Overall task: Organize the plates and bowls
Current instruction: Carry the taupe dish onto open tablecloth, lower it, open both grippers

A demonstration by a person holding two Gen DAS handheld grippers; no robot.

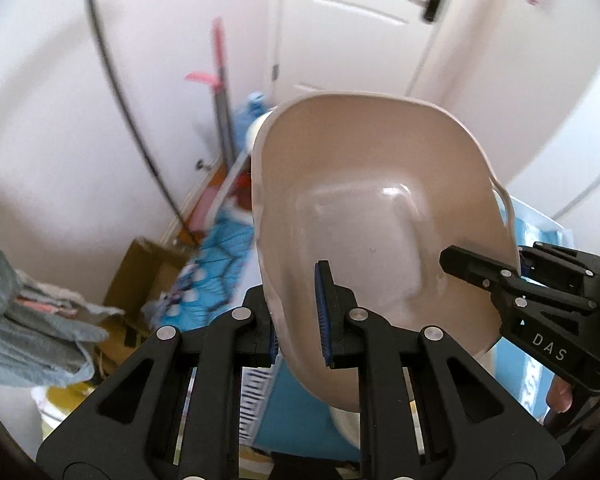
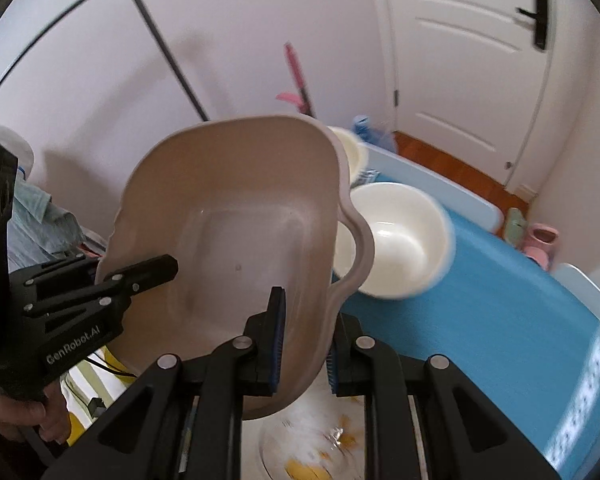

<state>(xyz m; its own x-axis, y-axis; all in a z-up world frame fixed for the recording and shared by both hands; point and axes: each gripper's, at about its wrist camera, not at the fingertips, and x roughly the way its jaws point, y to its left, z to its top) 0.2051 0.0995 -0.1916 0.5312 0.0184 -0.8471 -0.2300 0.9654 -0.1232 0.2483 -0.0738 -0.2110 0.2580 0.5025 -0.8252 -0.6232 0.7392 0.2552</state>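
Observation:
A large beige plastic basin [image 1: 364, 208] is held up in the air, tilted, by both grippers. My left gripper [image 1: 300, 316] is shut on its left rim. My right gripper [image 2: 304, 344] is shut on its right rim; the basin also shows in the right wrist view [image 2: 228, 232]. Each gripper shows in the other's view, the right one [image 1: 480, 268] and the left one [image 2: 140, 272]. A white bowl [image 2: 396, 240] sits on the blue table [image 2: 500, 320], with a second white bowl [image 2: 352, 148] behind it. A clear glass plate with yellow flowers [image 2: 312, 448] lies below the right gripper.
A white door [image 2: 468, 72] stands behind the table. A pink cup [image 2: 542, 242] sits at the table's far right edge. A cardboard box [image 1: 140, 276] and grey-blue cloth [image 1: 32, 320] lie at the left. A pink-handled mop [image 1: 220, 92] leans on the wall.

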